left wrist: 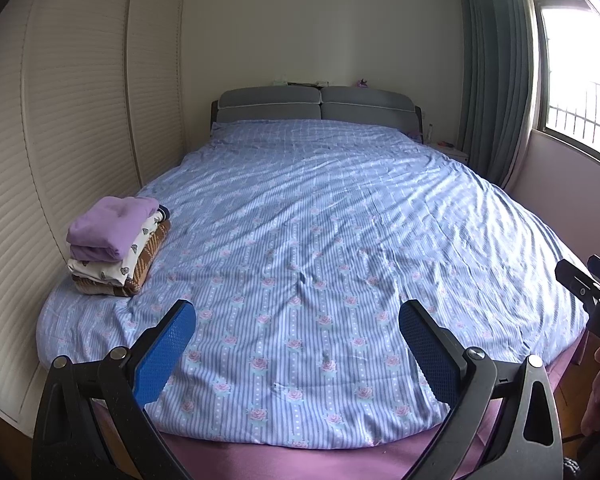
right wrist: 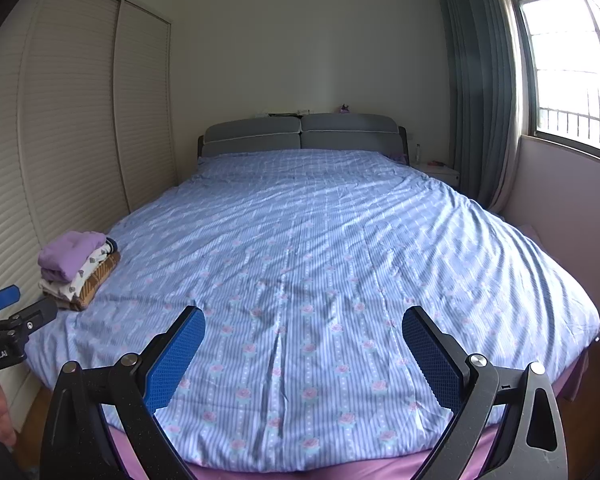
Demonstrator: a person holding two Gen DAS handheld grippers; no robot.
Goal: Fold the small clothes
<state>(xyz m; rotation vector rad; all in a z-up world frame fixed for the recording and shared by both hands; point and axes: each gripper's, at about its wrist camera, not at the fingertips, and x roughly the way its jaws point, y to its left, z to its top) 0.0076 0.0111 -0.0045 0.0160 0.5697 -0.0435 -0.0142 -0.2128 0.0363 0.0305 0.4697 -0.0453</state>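
A stack of folded small clothes [left wrist: 116,246], purple on top, then white patterned, then brown striped, lies on the left side of the bed; it also shows in the right wrist view [right wrist: 78,268]. My left gripper [left wrist: 297,316] is open and empty above the foot of the bed, right of the stack. My right gripper [right wrist: 303,322] is open and empty above the foot of the bed. The right gripper shows at the right edge of the left wrist view [left wrist: 592,280]. The left gripper shows at the left edge of the right wrist view [right wrist: 8,312].
The bed has a blue striped floral cover [left wrist: 320,240] over a pink sheet [left wrist: 300,462] and a grey headboard [left wrist: 316,106]. A louvred wardrobe [left wrist: 60,120] runs along the left. Green curtains [left wrist: 496,80], a window and a bedside table [right wrist: 440,172] are at the right.
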